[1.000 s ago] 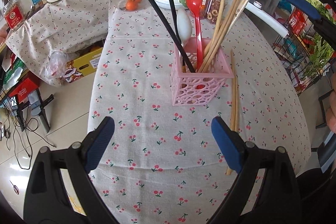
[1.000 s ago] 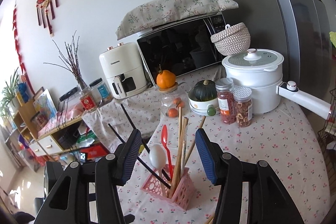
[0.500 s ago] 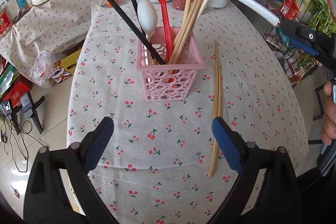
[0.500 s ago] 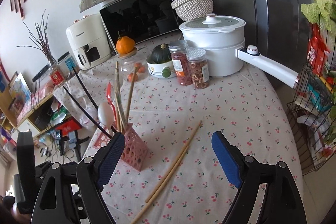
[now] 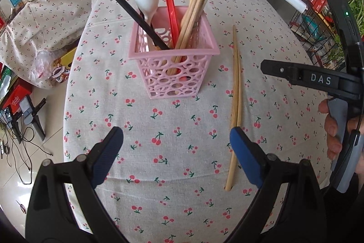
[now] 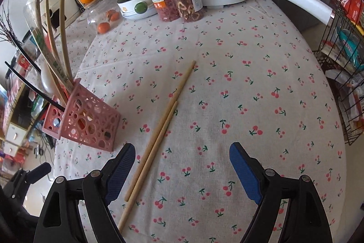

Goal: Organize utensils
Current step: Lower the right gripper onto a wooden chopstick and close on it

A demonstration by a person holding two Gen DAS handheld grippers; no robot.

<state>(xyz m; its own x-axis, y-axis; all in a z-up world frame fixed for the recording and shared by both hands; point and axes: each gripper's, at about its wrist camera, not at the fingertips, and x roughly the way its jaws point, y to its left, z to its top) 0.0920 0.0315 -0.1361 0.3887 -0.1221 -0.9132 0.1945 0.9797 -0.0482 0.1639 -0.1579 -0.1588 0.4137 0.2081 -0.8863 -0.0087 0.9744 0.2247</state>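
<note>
We hold both grippers, left (image 5: 175,147) and right (image 6: 179,165), wide apart and empty. The two loose wooden chopsticks (image 6: 159,136) lie on the cherry-print tablecloth (image 6: 250,88), beside the pink perforated plastic basket (image 5: 175,70).

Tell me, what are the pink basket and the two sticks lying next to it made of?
The pink basket looks like molded plastic: glossy, one even colour, walls pierced with round holes. The two loose chopsticks look like bamboo or wood: pale tan, matte, slim and tapering. Which of the two I can't tell.
</note>
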